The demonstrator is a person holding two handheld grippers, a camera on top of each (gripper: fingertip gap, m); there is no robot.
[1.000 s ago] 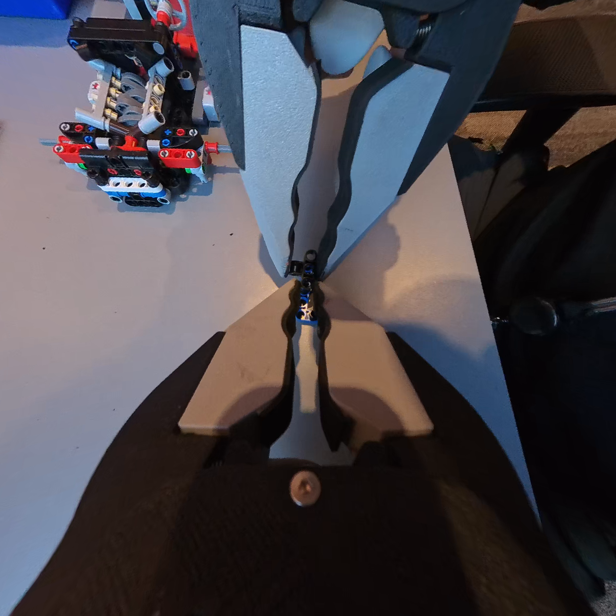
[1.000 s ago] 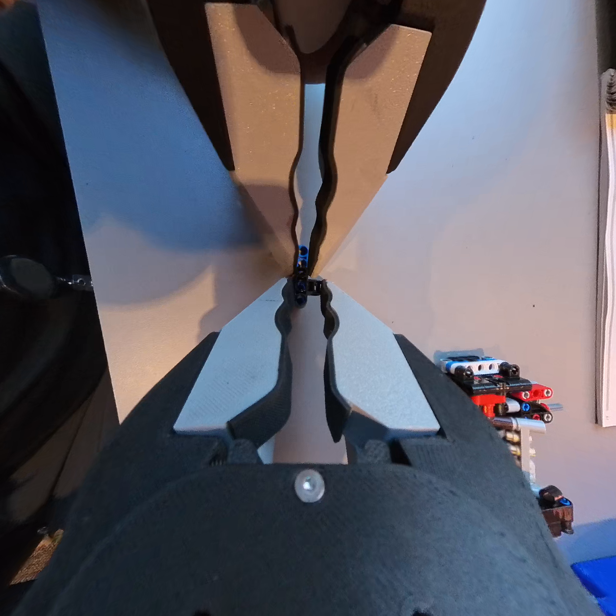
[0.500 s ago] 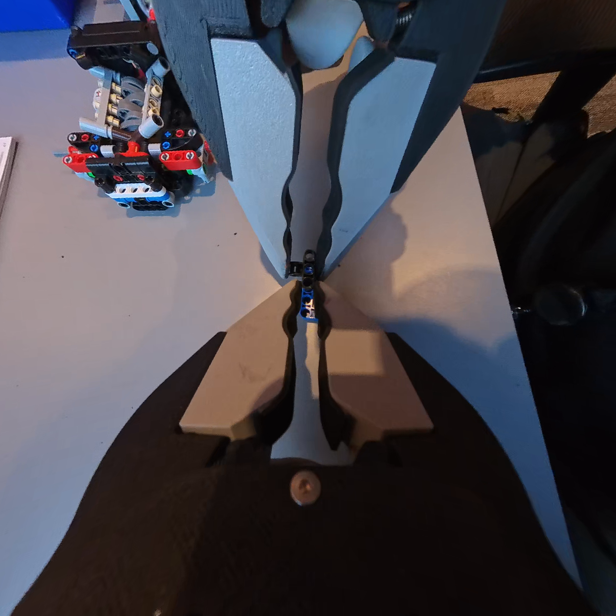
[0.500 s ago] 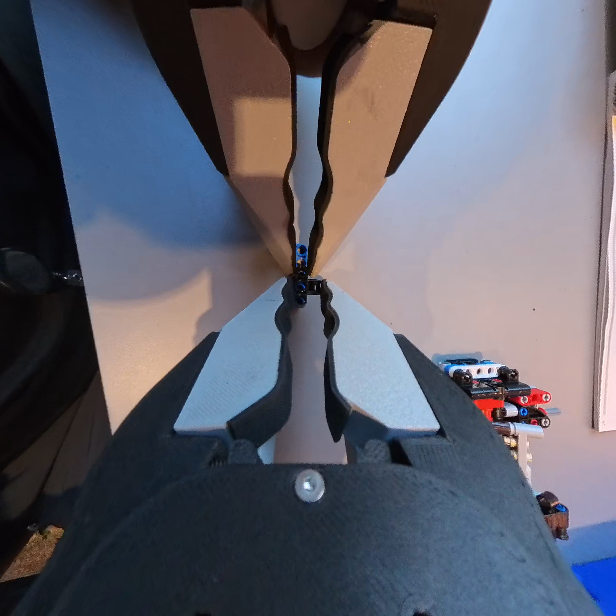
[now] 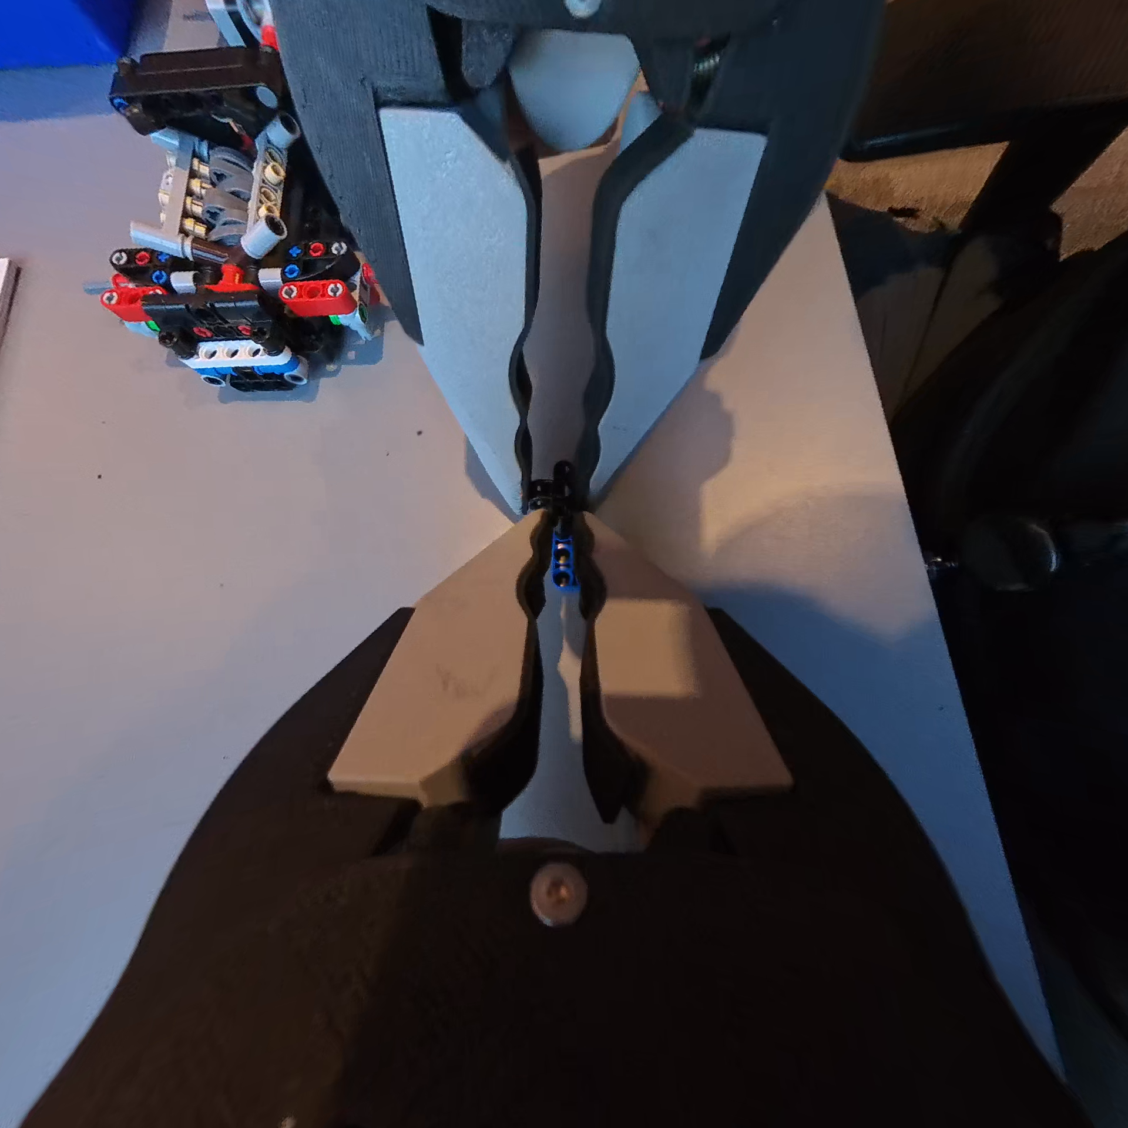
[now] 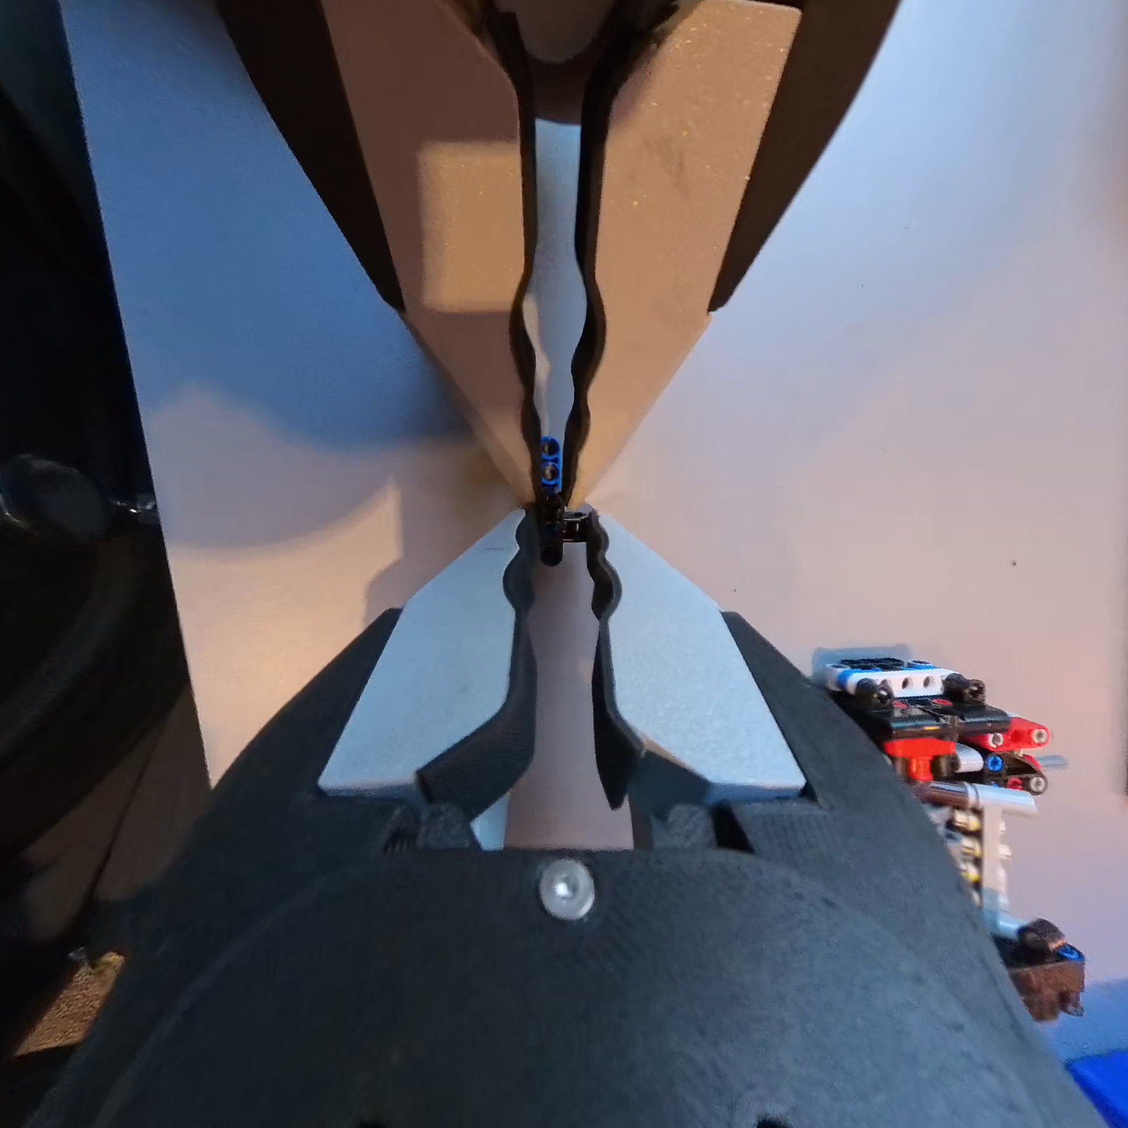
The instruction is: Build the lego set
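Left wrist view: my left tool (image 5: 560, 537) clamps a small blue plastic beam (image 5: 563, 560); my right tool (image 5: 556, 495) clamps the adjoining black plastic connector (image 5: 554, 491).

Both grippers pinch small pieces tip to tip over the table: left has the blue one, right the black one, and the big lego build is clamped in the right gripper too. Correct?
Not quite. The build is in no gripper: the left wrist view shows it on the table, off to the side. The rest holds: the left gripper pinches the blue piece, the right gripper the black piece, tip to tip.
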